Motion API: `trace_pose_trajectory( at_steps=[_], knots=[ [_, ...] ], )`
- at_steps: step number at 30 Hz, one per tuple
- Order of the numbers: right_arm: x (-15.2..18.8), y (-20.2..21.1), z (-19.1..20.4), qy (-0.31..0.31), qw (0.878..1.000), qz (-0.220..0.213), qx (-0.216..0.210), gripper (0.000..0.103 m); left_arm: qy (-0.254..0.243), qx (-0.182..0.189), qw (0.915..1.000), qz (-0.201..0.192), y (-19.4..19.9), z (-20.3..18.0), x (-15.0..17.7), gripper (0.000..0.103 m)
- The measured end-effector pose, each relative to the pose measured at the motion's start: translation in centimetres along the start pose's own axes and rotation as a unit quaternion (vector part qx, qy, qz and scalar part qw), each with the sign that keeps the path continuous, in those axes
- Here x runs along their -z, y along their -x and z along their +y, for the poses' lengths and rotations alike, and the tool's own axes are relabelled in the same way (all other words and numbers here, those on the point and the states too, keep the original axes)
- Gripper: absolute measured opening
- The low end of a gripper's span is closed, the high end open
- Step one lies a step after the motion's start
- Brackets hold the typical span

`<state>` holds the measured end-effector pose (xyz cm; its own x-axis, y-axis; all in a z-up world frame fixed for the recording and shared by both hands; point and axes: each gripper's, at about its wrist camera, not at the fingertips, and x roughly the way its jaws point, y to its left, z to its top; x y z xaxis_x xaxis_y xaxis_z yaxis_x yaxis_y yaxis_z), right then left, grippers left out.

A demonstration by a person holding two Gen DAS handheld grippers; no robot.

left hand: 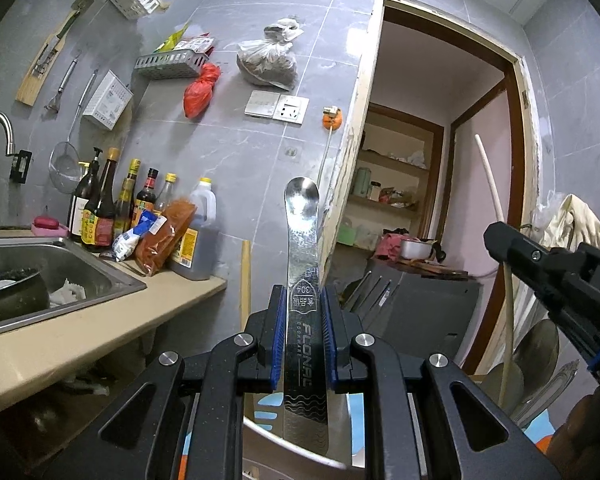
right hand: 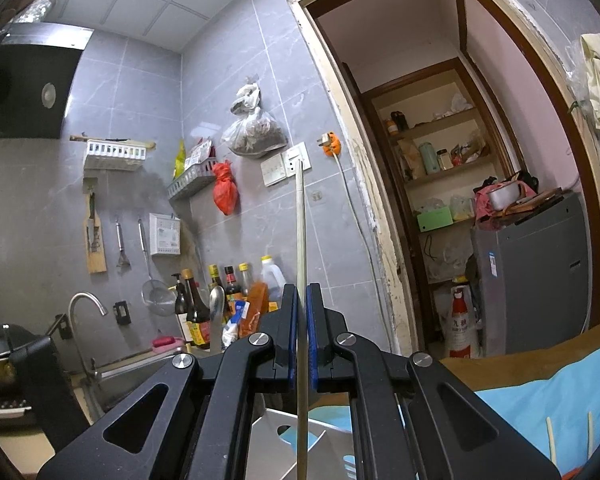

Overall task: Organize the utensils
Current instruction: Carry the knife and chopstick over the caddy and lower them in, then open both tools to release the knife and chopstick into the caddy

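Spoon (left hand: 301,240) stands upright, clamped by its handle in the left gripper (left hand: 303,336); right gripper (right hand: 301,344) pinches a chopstick (right hand: 300,248) (thin, easily twisted). Both hang above a metal holder (right hand: 276,444); either could slip sideways and miss its slot.

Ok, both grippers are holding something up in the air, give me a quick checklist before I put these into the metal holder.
1. Left gripper shut on the spoon: ok, blue pads clamp the flat handle.
2. Spoon upright, bowl end up: ok.
3. Right gripper shut on the chopstick: ok, held between the pads, standing vertical.
4. Metal holder below the right gripper: ok, its perforated wall shows under the jaws.
5. Holder opening lined up under either utensil: cannot tell, the grippers hide it.
6. Grippers apart from each other: ok, a gap shows in the left wrist view.
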<state>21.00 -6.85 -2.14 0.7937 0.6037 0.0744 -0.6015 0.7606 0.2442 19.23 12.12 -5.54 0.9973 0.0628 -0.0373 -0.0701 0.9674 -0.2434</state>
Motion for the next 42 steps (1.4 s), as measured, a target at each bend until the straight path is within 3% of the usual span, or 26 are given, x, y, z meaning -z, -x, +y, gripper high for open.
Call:
trace_pose_trajectory(
  at_steps=[18,24,28,31,34,38,42],
  knots=[
    [0.1,0.4,0.1,0.0,1.0,0.002,0.0,0.004,0.002,0.004,1.0,0.001,0.5,0.0,-0.1,0.014],
    [-0.1,0.7,0.1,-0.001,1.0,0.001,0.0,0.009,0.008,0.017,0.9998,0.007,1.0,0.1,-1.1,0.014],
    [-0.9,1.6,-0.1,-0.003,1.0,-0.001,0.0,0.02,0.01,0.021,0.9996,0.018,1.4,-0.3,-2.3,0.015],
    [-2.1,2.4,-0.4,-0.004,1.0,-0.003,0.004,0.021,0.006,0.027,0.9992,0.028,1.8,-0.9,-3.3,0.018],
    [-3.1,3.3,-1.2,-0.008,1.0,0.002,0.013,0.028,0.005,0.031,0.9988,0.037,2.3,-1.6,-4.3,0.024],
    [-4.3,5.2,-2.8,-0.01,0.999,0.014,0.033,0.048,0.0,0.043,0.9978,0.051,3.2,-3.3,-5.4,0.036],
    [-5.5,7.3,-4.6,-0.006,0.998,0.016,0.055,0.062,-0.013,0.053,0.9966,0.062,3.9,-5.5,-6.0,0.052]
  ],
)
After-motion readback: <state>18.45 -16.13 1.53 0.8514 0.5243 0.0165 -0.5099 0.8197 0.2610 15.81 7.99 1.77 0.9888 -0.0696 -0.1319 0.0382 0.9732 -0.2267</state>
